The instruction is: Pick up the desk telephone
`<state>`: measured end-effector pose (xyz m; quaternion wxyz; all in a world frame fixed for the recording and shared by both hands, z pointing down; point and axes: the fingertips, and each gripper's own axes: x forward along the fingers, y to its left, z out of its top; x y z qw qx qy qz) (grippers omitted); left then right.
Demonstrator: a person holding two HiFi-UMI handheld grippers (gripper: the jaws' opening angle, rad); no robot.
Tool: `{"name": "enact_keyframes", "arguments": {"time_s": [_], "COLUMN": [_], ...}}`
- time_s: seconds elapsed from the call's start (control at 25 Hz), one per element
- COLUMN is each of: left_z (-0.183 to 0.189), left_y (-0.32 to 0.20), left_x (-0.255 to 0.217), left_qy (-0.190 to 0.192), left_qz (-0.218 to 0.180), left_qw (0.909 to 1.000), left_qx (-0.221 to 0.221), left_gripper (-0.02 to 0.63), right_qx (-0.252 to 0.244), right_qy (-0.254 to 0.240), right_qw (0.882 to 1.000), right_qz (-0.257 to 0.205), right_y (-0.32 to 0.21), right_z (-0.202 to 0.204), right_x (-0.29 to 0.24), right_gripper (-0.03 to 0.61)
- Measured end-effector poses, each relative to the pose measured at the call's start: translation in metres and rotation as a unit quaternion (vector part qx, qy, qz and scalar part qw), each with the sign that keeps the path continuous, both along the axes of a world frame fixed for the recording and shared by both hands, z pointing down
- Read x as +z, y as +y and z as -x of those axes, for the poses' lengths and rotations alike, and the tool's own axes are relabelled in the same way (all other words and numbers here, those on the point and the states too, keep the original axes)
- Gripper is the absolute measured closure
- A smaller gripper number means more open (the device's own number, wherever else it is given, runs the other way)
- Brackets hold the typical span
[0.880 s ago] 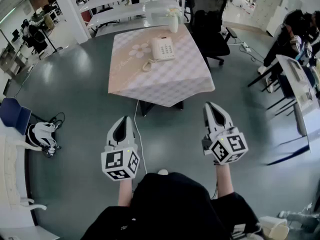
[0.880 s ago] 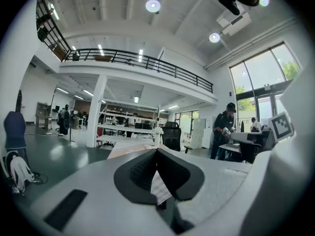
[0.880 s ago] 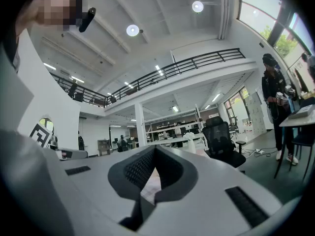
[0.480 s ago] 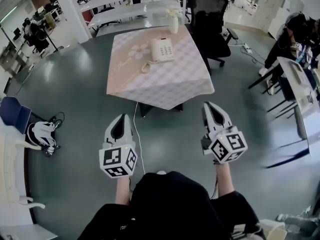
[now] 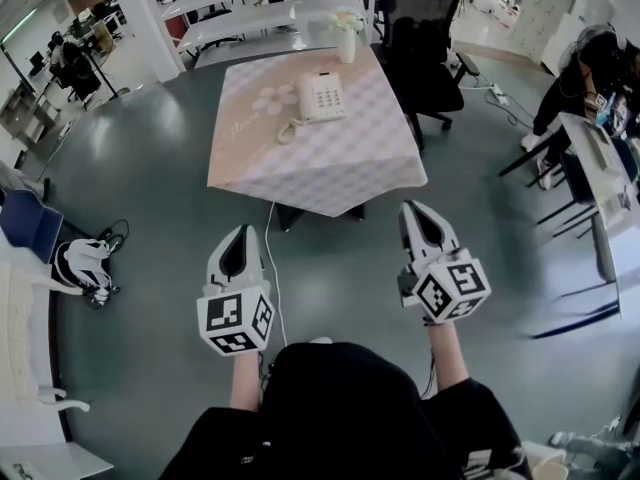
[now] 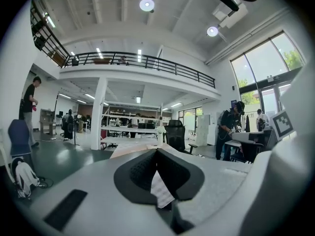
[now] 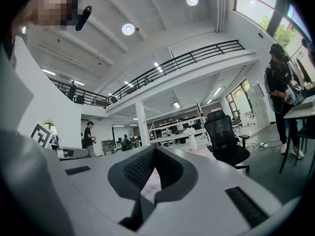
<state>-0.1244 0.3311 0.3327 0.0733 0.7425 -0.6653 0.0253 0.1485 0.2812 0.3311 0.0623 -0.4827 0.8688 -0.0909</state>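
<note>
A cream desk telephone [image 5: 322,97] with a coiled cord lies on the pink checked tablecloth of a table [image 5: 300,168] ahead of me. My left gripper [image 5: 240,236] and right gripper [image 5: 415,211] are held side by side over the floor, well short of the table, both shut and empty. In the left gripper view the jaws [image 6: 156,150] meet at the tip, and the table edge [image 6: 129,149] shows beyond them. The right gripper view shows its jaws [image 7: 154,149] closed too, pointing level toward the table.
A white vase [image 5: 346,40] with flowers stands at the table's far edge. A black office chair [image 5: 420,38] is behind the table at right. A cable [image 5: 272,258] runs across the floor. A backpack [image 5: 82,268] lies at left; desks and people are at right.
The table and telephone have shifted slightly up and left in the head view. Both grippers keep the same pose, shut.
</note>
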Motion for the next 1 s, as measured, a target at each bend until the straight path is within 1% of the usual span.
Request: {"name": "enact_keyframes", "arguments": {"time_s": [0.24, 0.56, 0.8, 1.0], "left_z": [-0.007, -0.007, 0.005, 0.013], "left_y": [-0.006, -0.033, -0.078, -0.125], "left_x": [0.01, 0.022, 0.031, 0.034], "left_qy": [0.004, 0.012, 0.024, 0.026], "left_qz": [0.008, 0.024, 0.036, 0.042], "left_qw": [1.0, 0.9996, 0.9991, 0.9987], "left_qx": [-0.003, -0.003, -0.001, 0.008], "left_gripper": [0.615, 0.614, 0.615, 0.614], "right_qx": [0.004, 0.005, 0.006, 0.011], "right_qy": [-0.007, -0.009, -0.001, 0.003], "right_qw": [1.0, 1.0, 1.0, 1.0], "right_qz": [-0.003, 0.013, 0.022, 0.025], "right_y": [-0.014, -0.045, -0.09, -0.135], "right_z": [0.0, 0.0, 0.014, 0.026], "right_x": [0.002, 0.012, 0.017, 0.016], "right_gripper": [0.586, 0.586, 0.586, 0.586]}}
